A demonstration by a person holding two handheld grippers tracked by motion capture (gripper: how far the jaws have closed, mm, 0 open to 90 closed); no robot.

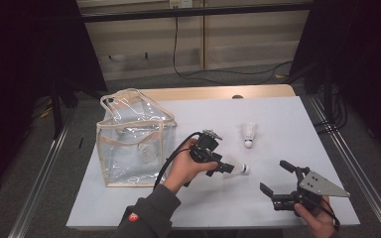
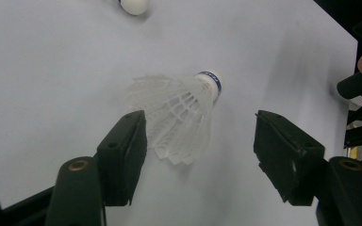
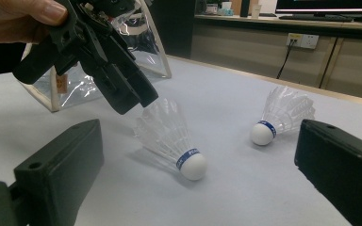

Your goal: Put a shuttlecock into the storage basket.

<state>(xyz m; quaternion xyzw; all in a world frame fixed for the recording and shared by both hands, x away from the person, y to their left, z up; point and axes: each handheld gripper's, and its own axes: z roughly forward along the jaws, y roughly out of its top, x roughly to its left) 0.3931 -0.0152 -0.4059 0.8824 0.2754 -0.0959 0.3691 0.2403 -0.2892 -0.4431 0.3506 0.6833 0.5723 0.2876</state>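
A white feather shuttlecock (image 1: pixel 240 168) (image 2: pixel 184 117) (image 3: pixel 169 136) with a blue-banded cork lies on its side on the white table top (image 1: pixel 278 119). My left gripper (image 1: pixel 226 167) (image 2: pixel 200 120) (image 3: pixel 134 101) angles down over its feather skirt. The jaws stand apart on either side of the feathers, one close to the skirt's edge, the other well off it. A second shuttlecock (image 1: pixel 249 134) (image 3: pixel 283 115) (image 2: pixel 134 5) lies farther back. Near the front right edge, my right gripper (image 1: pixel 274 175) (image 3: pixel 200 132) is held low with its jaws wide and nothing between them, facing both shuttlecocks.
A clear plastic tote bag (image 1: pixel 134 139) (image 3: pixel 75 84) with beige trim stands open at the table's left, something pale inside it. Metal frame rails (image 1: pixel 349 158) run along both sides of the table. A black cable (image 1: pixel 188 72) lies on the floor behind.
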